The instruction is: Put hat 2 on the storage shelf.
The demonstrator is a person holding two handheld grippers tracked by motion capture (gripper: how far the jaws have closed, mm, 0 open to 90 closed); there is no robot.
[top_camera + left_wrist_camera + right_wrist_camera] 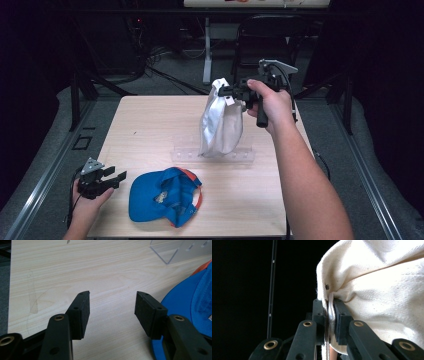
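A white cap (220, 125) hangs in the upper middle of the high view, its cream fabric creased and bunched, its lower edge at a clear rack (212, 156) on the table (150, 125). The right gripper (225, 91) has its jaws clamped on a fold at the cap's top; the right gripper view shows cloth (374, 290) pinched between them. At lower left, the left gripper (116, 177) rests with jaws wide apart and empty, just beside a blue cap (162, 196) with orange trim.
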